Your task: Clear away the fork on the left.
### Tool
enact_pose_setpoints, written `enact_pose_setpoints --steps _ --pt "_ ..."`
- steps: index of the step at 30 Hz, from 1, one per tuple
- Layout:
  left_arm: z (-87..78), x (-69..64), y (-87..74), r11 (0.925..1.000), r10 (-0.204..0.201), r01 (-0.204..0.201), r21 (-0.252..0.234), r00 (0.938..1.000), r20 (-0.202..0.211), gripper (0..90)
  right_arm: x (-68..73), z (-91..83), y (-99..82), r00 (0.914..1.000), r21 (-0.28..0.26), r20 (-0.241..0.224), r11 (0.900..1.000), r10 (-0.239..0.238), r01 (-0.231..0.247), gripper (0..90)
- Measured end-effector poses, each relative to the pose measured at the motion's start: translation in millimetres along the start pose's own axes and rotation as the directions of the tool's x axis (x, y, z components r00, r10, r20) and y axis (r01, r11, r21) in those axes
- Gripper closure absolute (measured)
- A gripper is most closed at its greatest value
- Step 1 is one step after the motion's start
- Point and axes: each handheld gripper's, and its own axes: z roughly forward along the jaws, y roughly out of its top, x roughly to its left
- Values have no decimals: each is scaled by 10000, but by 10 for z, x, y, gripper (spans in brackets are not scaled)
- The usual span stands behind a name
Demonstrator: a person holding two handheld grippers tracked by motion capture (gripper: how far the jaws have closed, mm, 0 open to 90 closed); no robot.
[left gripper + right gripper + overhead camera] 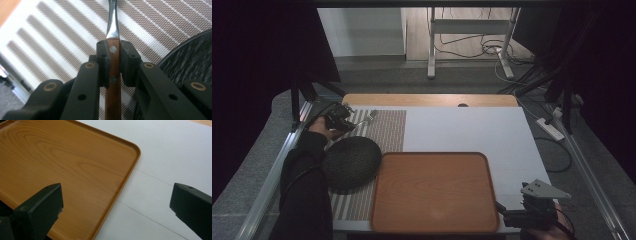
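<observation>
Wide-apart jaws over wooden tray (pixel 62 165)

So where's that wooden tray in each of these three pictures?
High view: the tray lies low in the middle, between a dark round mat to its left and the right gripper by its near right corner.
Left gripper view: not in it; the left gripper holds a wood-handled utensil over the striped mat.
Right gripper view: it covers the left half.
Shared landmark: the tray's rounded far right corner, in the high and right gripper views.
</observation>
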Motion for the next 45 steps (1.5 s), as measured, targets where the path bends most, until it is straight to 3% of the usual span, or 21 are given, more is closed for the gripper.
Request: enact_pose_setpoints --steps 3,4,7,15,22,27,31,45 --pt "-90 6 -46 9992 -337 338 -213 9994 59 781 -1 1 0 10000 2 2 10000 8 -8 0" --pt "-143 -10 -73 9971 -642 651 -406 9977 220 781 -1 1 0 10000 3 2 10000 7 -7 0" --pt "-194 -69 -116 9942 -844 869 -631 9956 407 781 2 0 1 10000 20 24 10000 -15 15 0" --pt "-240 -271 -199 9925 -916 972 -744 9930 750 781 6 -1 2 10000 22 38 10000 -36 36 0" --pt "-314 -501 -256 9879 -1095 1222 -951 9856 1288 780 12 -4 2 10000 -4 41 10000 -54 54 0" --pt "-374 -632 -285 9871 -1065 1215 -1038 9846 1389 780 10 -7 0 10000 -17 25 10000 -63 63 0" --pt "-445 -752 -341 9806 -1233 1467 -1297 9772 1731 780 14 -8 0 10000 -36 43 10000 -84 84 0" --pt "-672 -1222 -460 9775 -1206 1497 -1485 9746 1886 780 28 -8 1 9997 -42 96 9997 -221 221 0"
